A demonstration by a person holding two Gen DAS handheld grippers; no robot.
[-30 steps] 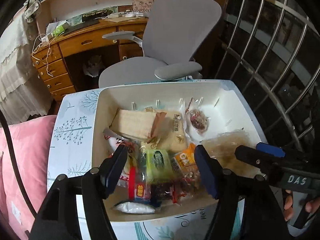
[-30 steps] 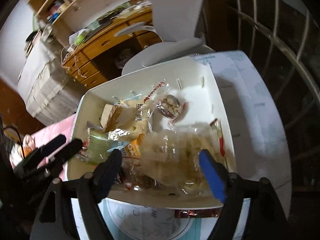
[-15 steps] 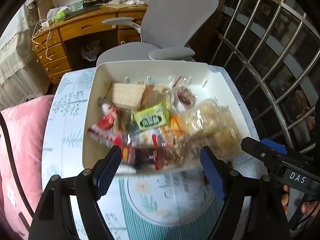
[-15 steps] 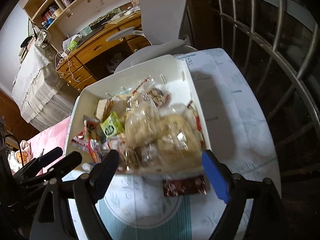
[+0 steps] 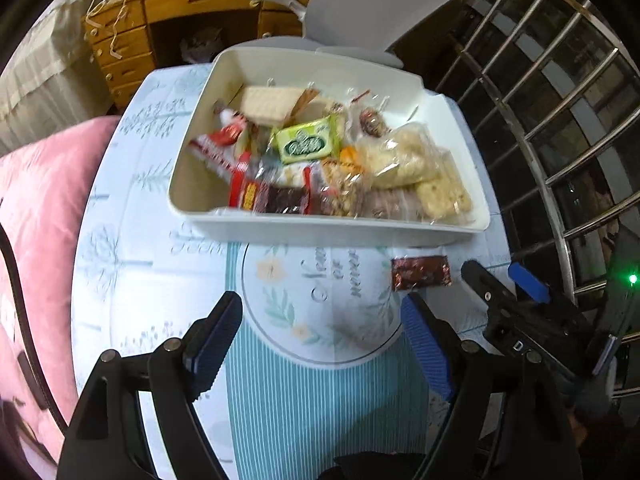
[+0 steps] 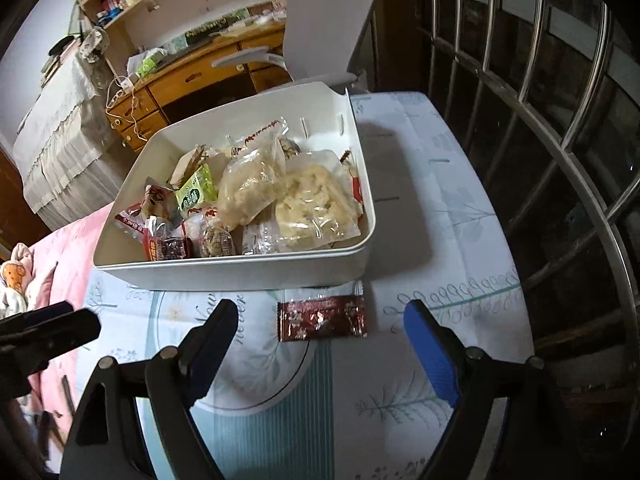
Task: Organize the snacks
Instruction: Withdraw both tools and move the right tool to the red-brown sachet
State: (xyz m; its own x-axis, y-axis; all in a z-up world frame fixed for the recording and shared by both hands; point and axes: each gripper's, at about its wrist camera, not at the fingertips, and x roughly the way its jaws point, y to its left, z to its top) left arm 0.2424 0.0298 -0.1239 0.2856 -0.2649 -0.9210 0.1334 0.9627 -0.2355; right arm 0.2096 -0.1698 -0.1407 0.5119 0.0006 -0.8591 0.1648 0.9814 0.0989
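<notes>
Both tools now back over worktop (image 5: 132,280), out of white bin (image 5: 320,232). My left tool (image 5: 320,344) spread wide, nothing between jaws; earlier it hung over snack pile (image 5: 320,160). Pile sits in bin, big clear bags now settled at bin's right side. One dark red packet (image 6: 322,317) lies outside on worktop, just beside bin's near wall. My right tool (image 6: 316,352) released, empty, packet just ahead of it. I judge packet is last stray to bin.
</notes>
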